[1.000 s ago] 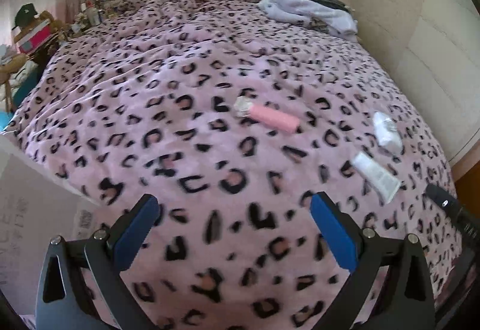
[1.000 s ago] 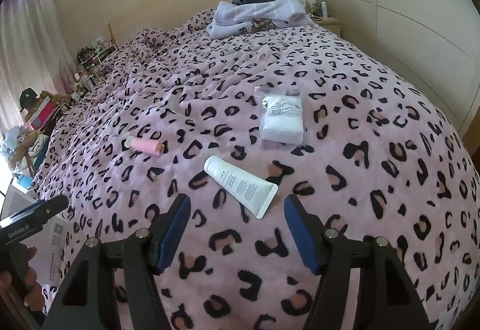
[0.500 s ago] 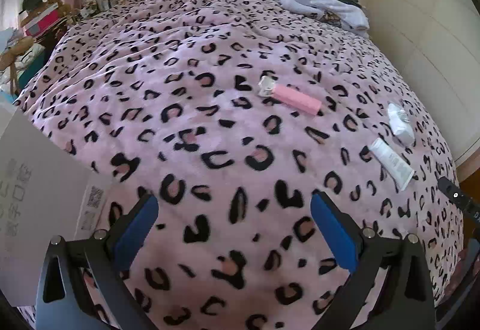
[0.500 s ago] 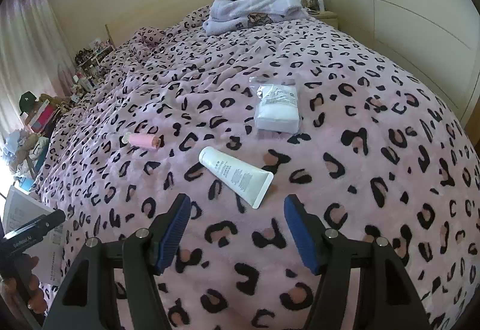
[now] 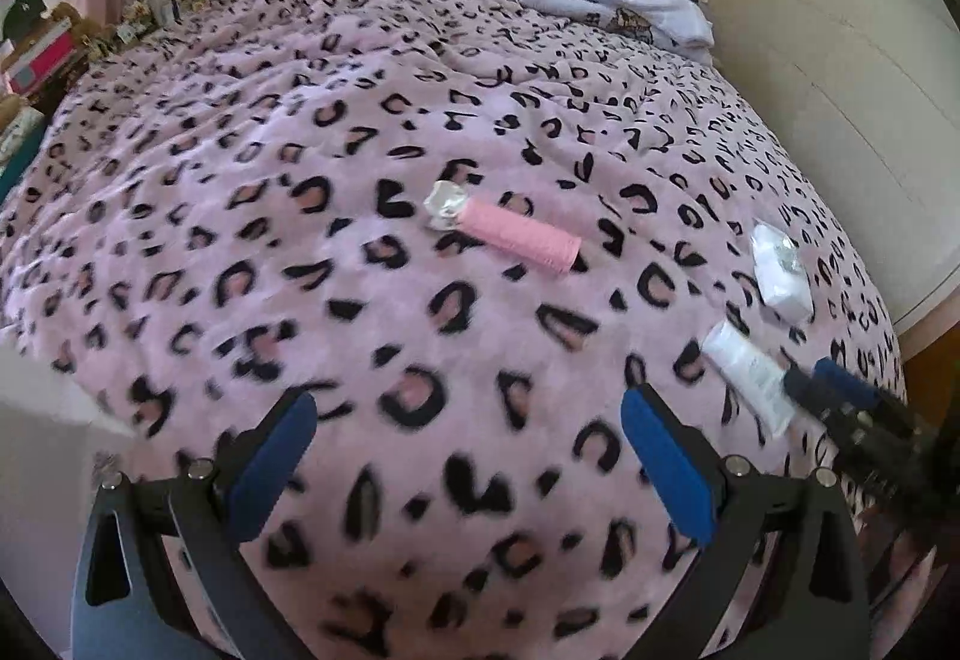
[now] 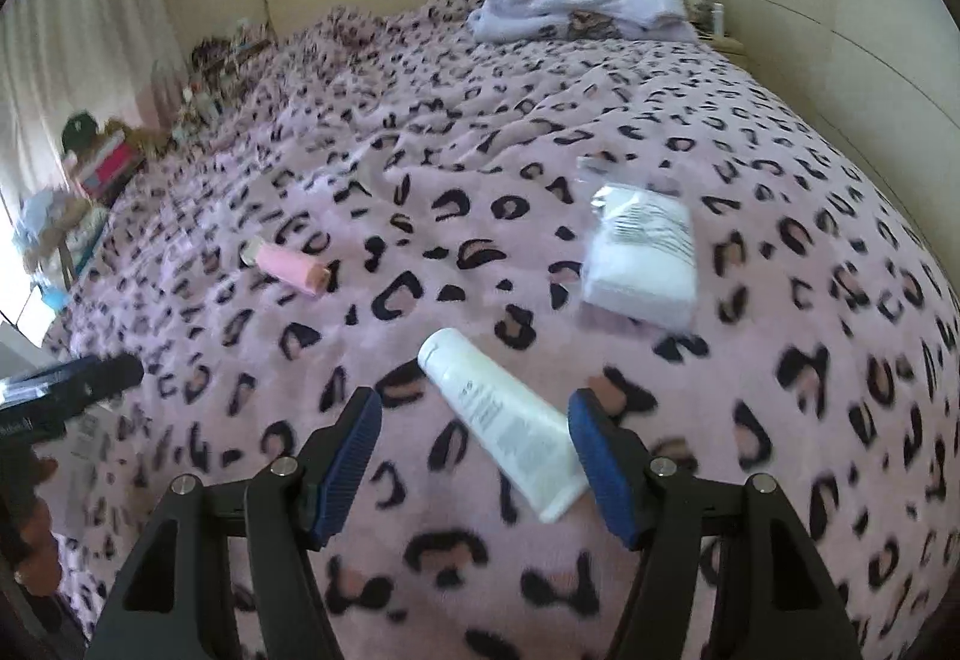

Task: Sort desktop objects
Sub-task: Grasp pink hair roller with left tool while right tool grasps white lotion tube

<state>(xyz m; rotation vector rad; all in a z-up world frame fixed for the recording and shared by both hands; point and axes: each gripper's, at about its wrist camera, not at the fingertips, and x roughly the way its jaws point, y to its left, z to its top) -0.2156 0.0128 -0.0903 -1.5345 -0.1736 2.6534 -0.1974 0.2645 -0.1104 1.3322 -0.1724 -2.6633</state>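
A bed covered by a pink plush blanket with black leopard spots (image 5: 372, 132) filled both views. A folded pale lavender garment (image 6: 576, 9) lay near the headboard, well apart from the items to be sorted.

The left gripper (image 5: 468, 456) hung over bare blanket, its blue-padded jaws spread wide with nothing between them. The right gripper (image 6: 474, 456) stood about half open above the blanket; the crimped end of a white plastic squeeze tube (image 6: 504, 414) lay just inside its right pad (image 6: 600, 462), though whether pad and tube touched could not be determined. The tube rested flat, not gripped.

A clear plastic packet of white folded contents (image 6: 645, 255) lay beyond the tube, near it but apart. A pink ribbed cylindrical item with a crinkled silver end (image 5: 510, 234) lay further left, directly ahead of the left gripper and well apart from the tube.
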